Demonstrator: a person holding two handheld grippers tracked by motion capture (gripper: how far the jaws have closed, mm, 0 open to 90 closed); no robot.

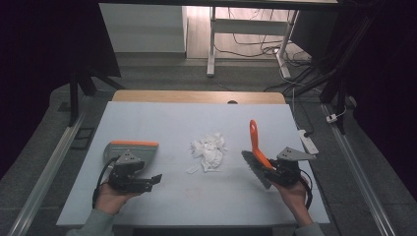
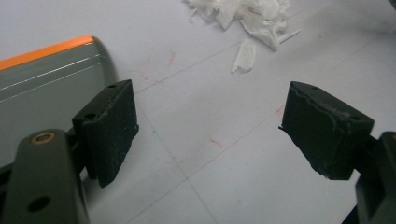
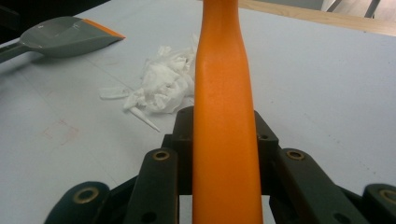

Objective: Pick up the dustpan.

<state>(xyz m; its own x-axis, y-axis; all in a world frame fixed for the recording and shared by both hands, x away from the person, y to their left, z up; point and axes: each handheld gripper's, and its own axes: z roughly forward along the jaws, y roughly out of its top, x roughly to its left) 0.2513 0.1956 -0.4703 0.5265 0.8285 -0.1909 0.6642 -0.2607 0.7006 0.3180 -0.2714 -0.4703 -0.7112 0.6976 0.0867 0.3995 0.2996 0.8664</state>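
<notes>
A grey dustpan [image 1: 130, 150] with an orange front edge lies at the table's left. My left gripper [image 1: 153, 179] hovers just in front of it, open and holding nothing. In the left gripper view the dustpan [image 2: 46, 79] sits beside the left jaw of the left gripper [image 2: 210, 130]. A pile of torn white paper [image 1: 209, 150] lies mid-table; the paper [image 2: 252, 18] is beyond the jaws. My right gripper [image 1: 271, 169] is shut on a brush's orange handle [image 1: 254, 137], its dark bristles [image 1: 254, 168] resting on the table right of the paper. The handle [image 3: 224, 116] rises between the jaws of the right gripper [image 3: 219, 126].
The table's wooden back edge [image 1: 196, 96] shows behind the white cover. A power strip [image 1: 309, 140] lies on the floor off the right edge. Desk legs and cables [image 1: 255, 49] stand further back. From the right gripper view, the dustpan [image 3: 65, 37] and paper [image 3: 163, 84] lie to the left.
</notes>
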